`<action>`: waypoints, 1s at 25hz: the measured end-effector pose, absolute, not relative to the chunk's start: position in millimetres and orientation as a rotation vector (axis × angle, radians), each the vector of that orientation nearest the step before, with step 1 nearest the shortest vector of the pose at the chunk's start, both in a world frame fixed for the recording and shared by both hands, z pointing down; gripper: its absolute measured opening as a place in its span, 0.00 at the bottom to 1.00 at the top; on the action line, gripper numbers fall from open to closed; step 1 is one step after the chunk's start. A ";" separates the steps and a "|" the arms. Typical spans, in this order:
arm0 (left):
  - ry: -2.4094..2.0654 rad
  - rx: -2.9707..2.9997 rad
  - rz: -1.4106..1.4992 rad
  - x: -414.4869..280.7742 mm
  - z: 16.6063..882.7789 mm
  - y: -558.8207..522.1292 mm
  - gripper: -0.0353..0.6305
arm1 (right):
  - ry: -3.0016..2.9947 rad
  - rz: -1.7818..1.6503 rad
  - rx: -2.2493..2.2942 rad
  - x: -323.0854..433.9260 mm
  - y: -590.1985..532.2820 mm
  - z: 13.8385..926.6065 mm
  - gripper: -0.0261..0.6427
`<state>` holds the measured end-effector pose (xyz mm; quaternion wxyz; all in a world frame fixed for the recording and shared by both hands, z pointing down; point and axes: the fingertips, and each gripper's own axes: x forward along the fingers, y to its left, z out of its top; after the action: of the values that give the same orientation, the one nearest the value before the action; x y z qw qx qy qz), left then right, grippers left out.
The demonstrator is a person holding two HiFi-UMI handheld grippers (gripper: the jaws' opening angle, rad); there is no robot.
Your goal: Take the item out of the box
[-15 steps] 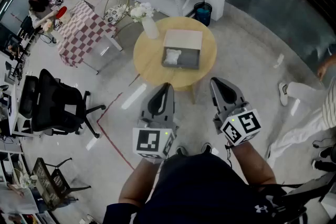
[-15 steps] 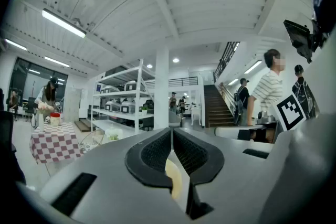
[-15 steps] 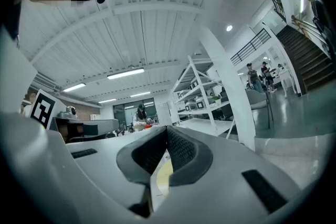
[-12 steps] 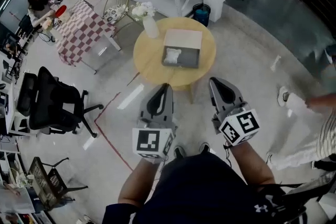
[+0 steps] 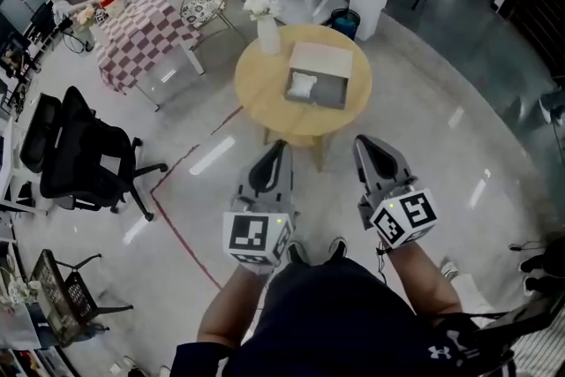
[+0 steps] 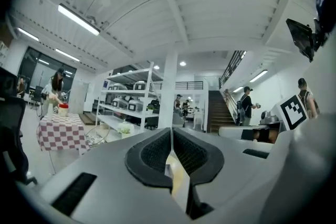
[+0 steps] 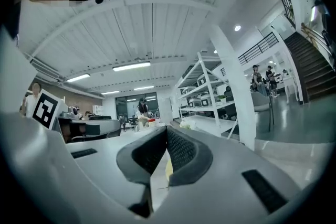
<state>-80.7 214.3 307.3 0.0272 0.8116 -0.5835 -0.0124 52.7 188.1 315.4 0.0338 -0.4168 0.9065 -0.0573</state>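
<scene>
Flower vase (image 5: 267, 33) on round table (image 5: 262, 91); black office chair (image 5: 75, 159) left.

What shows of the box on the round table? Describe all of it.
The box is shallow, rectangular and grey, open, with a pale lid laid back on its far side. It sits flat on the round wooden table, right of the flower vase and apart from it. A white item lies inside, towards its left.
</scene>
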 end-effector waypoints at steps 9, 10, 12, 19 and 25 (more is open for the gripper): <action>-1.762 2.565 -0.101 -116.4 297.2 222.1 0.10 | 2.741 -0.095 -1.333 21.7 205.0 295.0 0.05; -1.751 2.567 -0.104 -119.8 299.1 222.2 0.10 | 2.739 -0.093 -1.344 18.6 207.0 295.8 0.05; -1.729 2.565 -0.107 -126.1 305.1 222.2 0.10 | 2.740 -0.100 -1.366 12.7 210.0 301.1 0.05; -1.705 2.549 -0.105 -142.3 313.6 210.3 0.10 | 2.759 -0.135 -1.388 -5.0 202.7 312.7 0.05; -1.722 2.554 -0.092 -147.6 311.3 186.2 0.10 | 2.748 -0.148 -1.369 -12.4 173.8 313.9 0.05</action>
<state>-147.6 186.2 311.3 0.0301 0.8284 -0.5585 -0.0298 -12.4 173.8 313.9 0.0341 -0.4452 0.8935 -0.0481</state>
